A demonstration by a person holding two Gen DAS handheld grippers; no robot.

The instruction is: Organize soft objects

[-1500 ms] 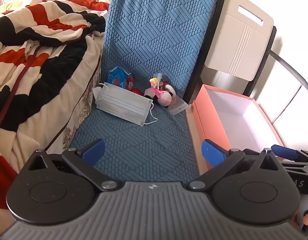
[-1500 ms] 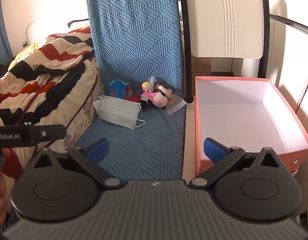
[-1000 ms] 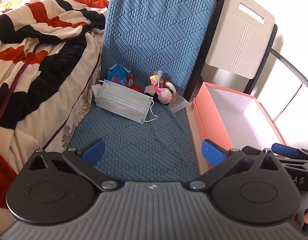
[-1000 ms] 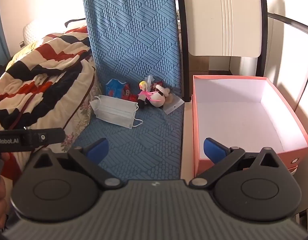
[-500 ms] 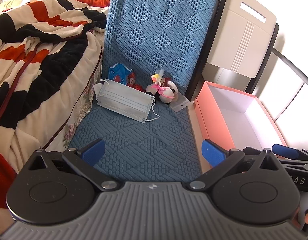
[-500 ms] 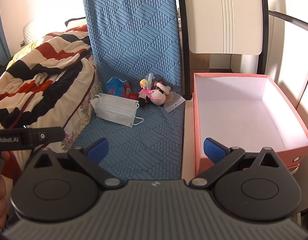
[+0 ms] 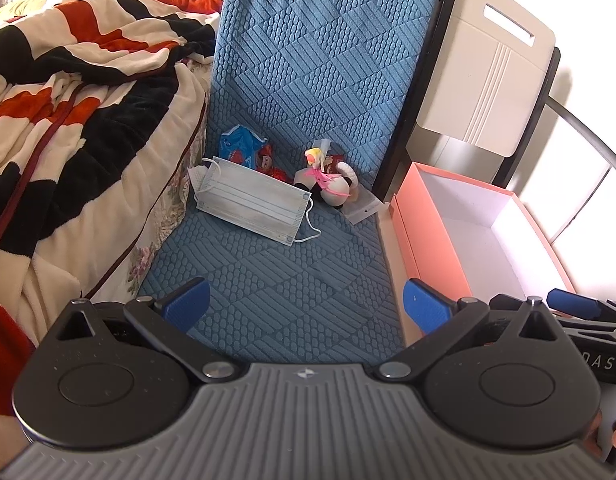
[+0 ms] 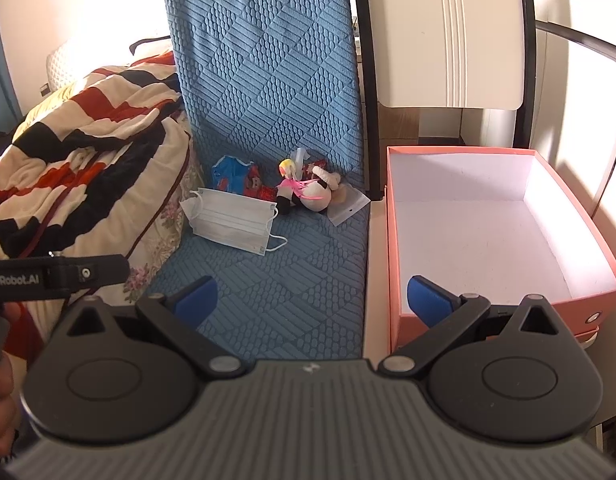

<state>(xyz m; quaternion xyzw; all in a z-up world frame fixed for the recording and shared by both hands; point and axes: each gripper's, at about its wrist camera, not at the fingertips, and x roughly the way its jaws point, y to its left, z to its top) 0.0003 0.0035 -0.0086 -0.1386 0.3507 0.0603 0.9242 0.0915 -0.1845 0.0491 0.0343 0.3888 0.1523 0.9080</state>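
A pale face mask (image 7: pixel 252 204) (image 8: pixel 231 220) lies flat on the blue quilted chair seat (image 7: pixel 276 280) (image 8: pixel 276 284). Behind it, against the chair back, sit a small blue packet (image 7: pixel 241 147) (image 8: pixel 229 173), a red soft toy (image 7: pixel 270 166) (image 8: pixel 257 187) and a white plush toy with a pink ribbon (image 7: pixel 332 184) (image 8: pixel 314 190). A clear plastic bag (image 7: pixel 362 206) (image 8: pixel 348 204) lies beside the plush. My left gripper (image 7: pixel 304 306) hovers open over the seat's near part. My right gripper (image 8: pixel 312 300) is open too, straddling the seat edge and the pink box (image 7: pixel 432 236) (image 8: pixel 564 308).
The open pink box with a white inside stands right of the chair. A striped red, black and cream blanket (image 7: pixel 76 120) (image 8: pixel 88 148) is heaped on the left. A beige folding chair back (image 7: pixel 492 64) (image 8: pixel 448 36) rises behind the box.
Both grippers drifted slightly, so the mask and toys shift a little in view. Neither gripper has changed its opening and nothing on the seat has moved.
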